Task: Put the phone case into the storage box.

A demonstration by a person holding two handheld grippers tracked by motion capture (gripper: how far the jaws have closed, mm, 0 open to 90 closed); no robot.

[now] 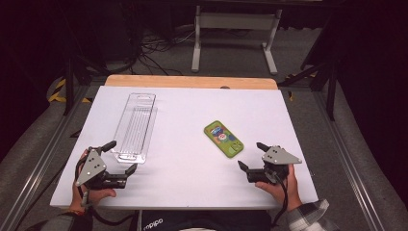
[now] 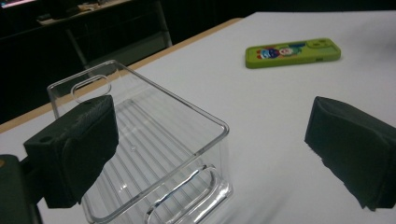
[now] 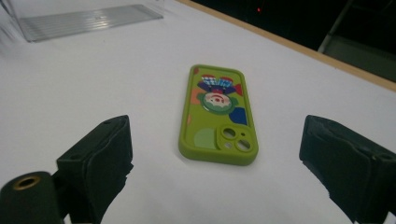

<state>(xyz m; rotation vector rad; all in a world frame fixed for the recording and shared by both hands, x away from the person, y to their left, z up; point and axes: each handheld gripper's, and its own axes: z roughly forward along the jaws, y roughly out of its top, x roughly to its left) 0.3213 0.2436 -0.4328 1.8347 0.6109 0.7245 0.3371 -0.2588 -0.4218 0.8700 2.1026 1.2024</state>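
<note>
So the white bench (image 1: 192, 144) takes up most of the high view, with a wood strip showing along its far edge. Biggest thing on it is a clear plastic bin (image 1: 135, 126), long and narrow, sitting left of centre. Its long axis runs away from the person, leaning a bit right at the far end, and there's a handle cutout in each short wall. It's empty as far as I can see.

Next is a green phone (image 1: 223, 138) right of centre, lying flat with the camera side up, cartoon print on the back. Its long axis is diagonal: the camera end points toward the near right, at the right gripper (image 1: 252, 156).

That gripper has its jaws spread wide, just short of the phone, not touching. The left gripper (image 1: 120, 157) is spread too, with one jaw right by the bin's near end.
</note>
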